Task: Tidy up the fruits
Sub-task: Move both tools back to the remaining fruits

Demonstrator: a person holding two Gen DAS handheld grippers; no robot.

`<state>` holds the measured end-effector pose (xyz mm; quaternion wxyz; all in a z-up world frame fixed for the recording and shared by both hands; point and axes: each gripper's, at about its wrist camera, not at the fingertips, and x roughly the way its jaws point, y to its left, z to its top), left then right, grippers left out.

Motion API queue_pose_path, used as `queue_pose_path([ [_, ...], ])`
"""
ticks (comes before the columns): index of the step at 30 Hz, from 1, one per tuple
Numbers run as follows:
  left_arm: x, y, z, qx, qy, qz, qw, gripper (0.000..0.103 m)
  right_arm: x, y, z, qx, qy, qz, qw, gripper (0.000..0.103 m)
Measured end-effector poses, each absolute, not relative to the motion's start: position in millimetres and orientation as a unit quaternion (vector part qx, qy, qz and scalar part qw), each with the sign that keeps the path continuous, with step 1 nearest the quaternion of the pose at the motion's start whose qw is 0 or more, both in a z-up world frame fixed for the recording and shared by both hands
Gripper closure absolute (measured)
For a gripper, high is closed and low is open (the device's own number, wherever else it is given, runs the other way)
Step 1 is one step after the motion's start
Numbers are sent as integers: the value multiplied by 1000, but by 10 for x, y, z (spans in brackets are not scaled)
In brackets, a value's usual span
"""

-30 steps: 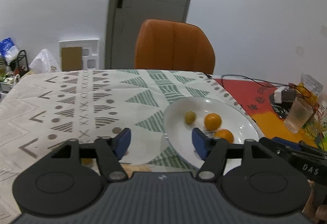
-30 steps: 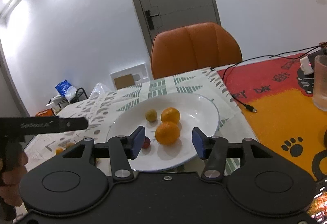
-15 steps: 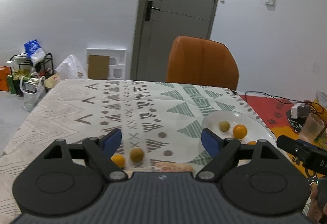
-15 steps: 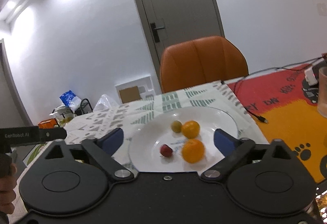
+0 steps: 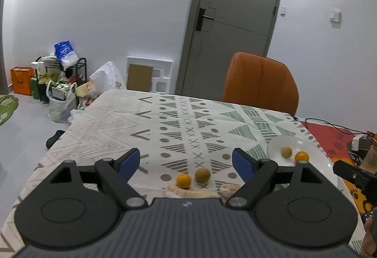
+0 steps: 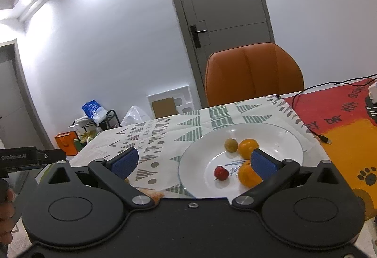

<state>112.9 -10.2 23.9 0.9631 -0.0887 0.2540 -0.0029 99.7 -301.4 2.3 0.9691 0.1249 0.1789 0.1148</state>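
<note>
A white plate [image 6: 278, 133] holds two oranges [image 6: 247, 147], a yellow-green fruit [image 6: 231, 145] and a small red fruit [image 6: 221, 172]. The plate also shows at the right of the left wrist view [image 5: 273, 147]. A small orange [image 5: 183, 180] and a brownish-yellow fruit [image 5: 202, 174] lie loose on the patterned cloth, just beyond my left gripper [image 5: 186, 161], which is open and empty. My right gripper [image 6: 193, 161] is open and empty, raised in front of the plate.
An orange chair [image 5: 259, 83] stands at the table's far edge. A red-and-orange mat [image 6: 348, 121] with a black cable [image 6: 313, 130] lies right of the plate. A cup [image 5: 368, 159] and a charger stand at the far right. Bags clutter the floor at left [image 5: 59, 83].
Both grippers have opened wide and pulled back and up from the plate. The left one has swung left, bringing the two loose fruits into view. The red fruit now lies uncovered on the plate.
</note>
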Motion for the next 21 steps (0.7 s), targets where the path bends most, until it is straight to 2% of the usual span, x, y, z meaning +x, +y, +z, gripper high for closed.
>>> queue_pose_path([
  [21, 1033, 207, 16, -112, 276, 26, 954, 19, 1108, -2625, -92, 104, 218, 171, 955, 0],
])
